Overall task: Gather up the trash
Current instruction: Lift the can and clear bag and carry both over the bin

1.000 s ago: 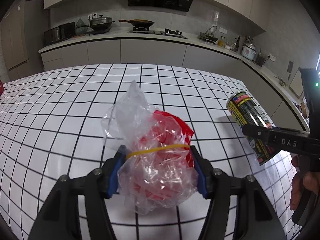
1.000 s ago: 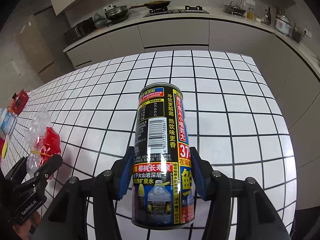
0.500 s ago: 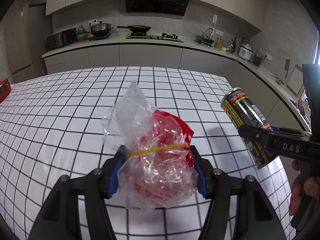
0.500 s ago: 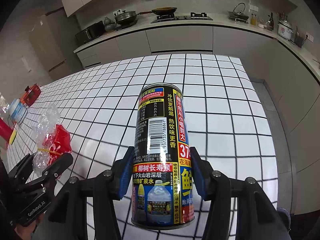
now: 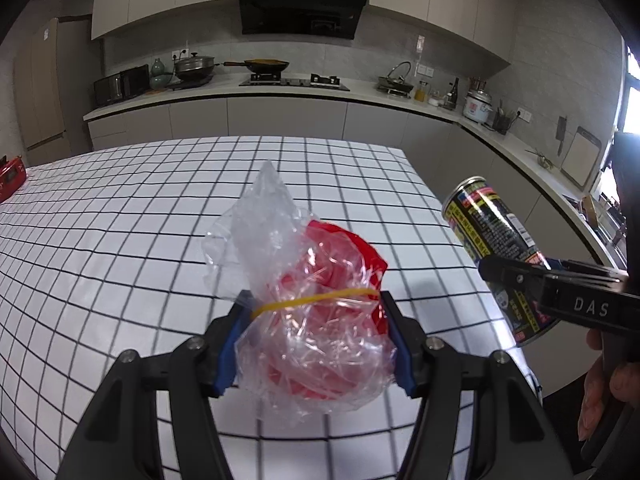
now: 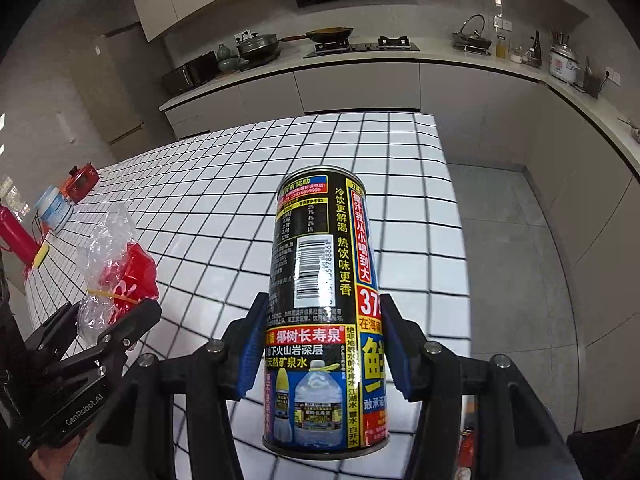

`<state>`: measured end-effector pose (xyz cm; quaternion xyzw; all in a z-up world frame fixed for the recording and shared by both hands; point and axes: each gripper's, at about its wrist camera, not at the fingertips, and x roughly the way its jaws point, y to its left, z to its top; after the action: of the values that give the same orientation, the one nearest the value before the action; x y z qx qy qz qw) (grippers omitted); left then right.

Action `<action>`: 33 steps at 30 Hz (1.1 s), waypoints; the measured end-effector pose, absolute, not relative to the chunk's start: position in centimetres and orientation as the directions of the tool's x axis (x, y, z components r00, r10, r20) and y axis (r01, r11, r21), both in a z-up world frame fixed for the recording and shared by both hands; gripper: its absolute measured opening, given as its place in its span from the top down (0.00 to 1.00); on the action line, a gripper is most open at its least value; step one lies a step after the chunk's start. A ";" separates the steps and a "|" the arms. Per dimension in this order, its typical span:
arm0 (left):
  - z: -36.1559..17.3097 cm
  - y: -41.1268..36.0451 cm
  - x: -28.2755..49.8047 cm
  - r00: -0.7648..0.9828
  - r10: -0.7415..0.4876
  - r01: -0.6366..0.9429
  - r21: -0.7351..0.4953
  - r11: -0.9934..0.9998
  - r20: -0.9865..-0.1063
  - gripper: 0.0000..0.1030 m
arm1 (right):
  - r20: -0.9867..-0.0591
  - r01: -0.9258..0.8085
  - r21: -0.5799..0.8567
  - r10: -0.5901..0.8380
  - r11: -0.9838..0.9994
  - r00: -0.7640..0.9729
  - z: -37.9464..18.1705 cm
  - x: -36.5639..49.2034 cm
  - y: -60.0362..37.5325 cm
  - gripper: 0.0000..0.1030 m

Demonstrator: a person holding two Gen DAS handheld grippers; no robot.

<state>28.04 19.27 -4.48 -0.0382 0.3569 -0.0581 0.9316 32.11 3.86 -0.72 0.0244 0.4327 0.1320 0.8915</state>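
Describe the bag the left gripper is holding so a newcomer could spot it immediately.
Start at the white grid-patterned table and look above its near edge. There the left gripper clamps a crumpled clear plastic bag with red material inside. A yellow rubber band cinches it, unlike the black drink can nearby.

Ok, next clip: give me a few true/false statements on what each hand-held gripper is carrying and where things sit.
1. The left hand-held gripper is shut on a clear plastic bag with red contents. True.
2. A yellow rubber band circles the bag. True.
3. The right hand-held gripper is empty. False: it is shut on a black drink can.
4. The can lies on the checked table. False: it is held upright, clear of the table.
5. A frying pan sits on the stove. True.
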 end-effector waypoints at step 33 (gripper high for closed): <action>-6.8 -3.6 20.0 0.673 -0.336 0.355 -0.111 0.928 -0.659 0.40 | -0.837 0.036 0.134 0.094 0.990 0.538 -8.1 20.0 -23.7 0.46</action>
<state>20.02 -3.58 -6.81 0.0134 0.3574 -0.1889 0.9146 19.96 -23.69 -8.14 0.0676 0.4801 0.0164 0.8744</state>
